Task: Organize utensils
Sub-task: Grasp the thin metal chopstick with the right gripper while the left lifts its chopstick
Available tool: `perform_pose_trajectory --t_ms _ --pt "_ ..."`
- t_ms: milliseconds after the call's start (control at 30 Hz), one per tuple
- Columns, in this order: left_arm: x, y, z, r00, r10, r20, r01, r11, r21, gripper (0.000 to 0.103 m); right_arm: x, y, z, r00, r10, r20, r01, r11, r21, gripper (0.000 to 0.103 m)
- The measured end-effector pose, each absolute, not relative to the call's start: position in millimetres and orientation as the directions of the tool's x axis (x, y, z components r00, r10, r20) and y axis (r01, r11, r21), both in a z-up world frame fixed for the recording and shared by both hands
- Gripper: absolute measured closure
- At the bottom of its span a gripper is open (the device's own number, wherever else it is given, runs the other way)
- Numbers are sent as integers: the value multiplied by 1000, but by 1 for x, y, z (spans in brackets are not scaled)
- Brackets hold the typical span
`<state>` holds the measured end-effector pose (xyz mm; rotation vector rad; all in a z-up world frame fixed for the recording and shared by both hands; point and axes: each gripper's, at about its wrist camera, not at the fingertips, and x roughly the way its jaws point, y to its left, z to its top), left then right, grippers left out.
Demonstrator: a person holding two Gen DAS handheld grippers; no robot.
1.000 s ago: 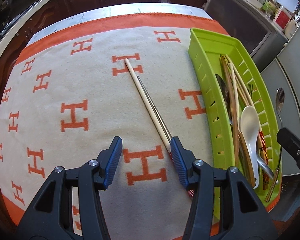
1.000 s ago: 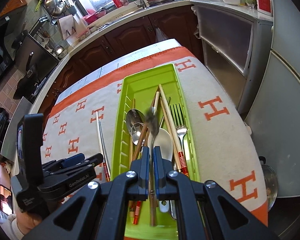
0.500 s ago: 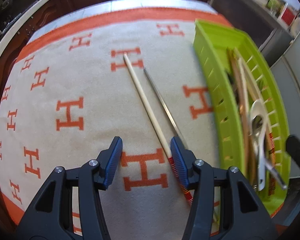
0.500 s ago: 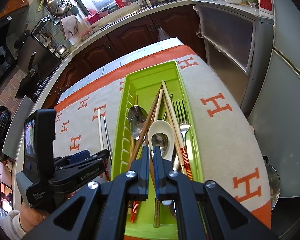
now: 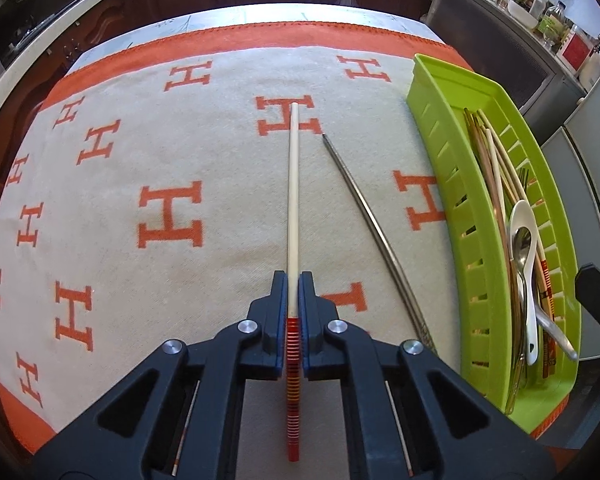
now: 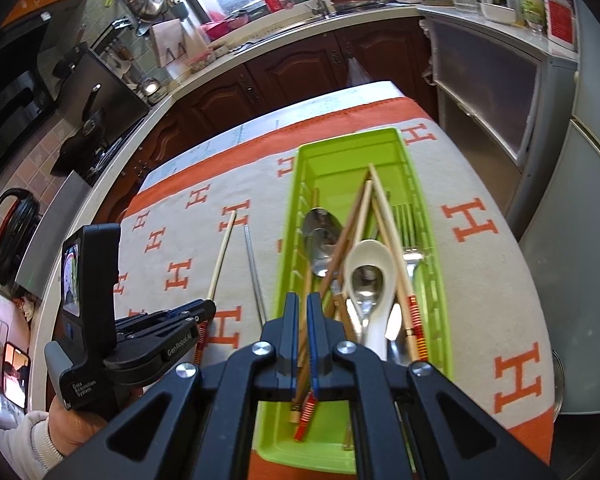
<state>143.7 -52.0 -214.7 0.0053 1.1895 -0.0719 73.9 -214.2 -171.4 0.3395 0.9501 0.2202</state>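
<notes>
My left gripper [image 5: 293, 280] is shut on a pale wooden chopstick [image 5: 293, 200] with a red-striped end, which lies along the cloth. A thin metal chopstick [image 5: 364, 216] lies just to its right. The green utensil tray [image 5: 436, 136] at the right holds several chopsticks, a white ceramic spoon [image 5: 525, 240], metal spoons and a fork. In the right wrist view, my right gripper [image 6: 303, 300] hovers over the tray's [image 6: 404, 144] near end, jaws nearly together with nothing clearly held. The left gripper [image 6: 172, 332] shows at the left with its chopstick [image 6: 220, 256].
The table carries a beige cloth with orange H marks and an orange border [image 5: 236, 36]. Dark wooden cabinets [image 6: 300, 76] and a kitchen counter with a sink stand beyond. A fridge [image 6: 580, 200] stands at the right.
My left gripper closed on the wooden chopstick, which now lines up between its fingers. My right gripper let go of the metal spoon, which now lies in the tray.
</notes>
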Motion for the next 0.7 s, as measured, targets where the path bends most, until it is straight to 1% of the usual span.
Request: perform_pose_trajectory --t_ms 400,700 --pt "127 -24 -207 390 -46 -920 25 999 -39 100 80 -180 -168 526 356 -773 -118 930 348 99" --pt "108 -14 -176 465 -46 -884 46 999 -28 100 97 -147 -172 450 382 -807 -193 924 330 99"
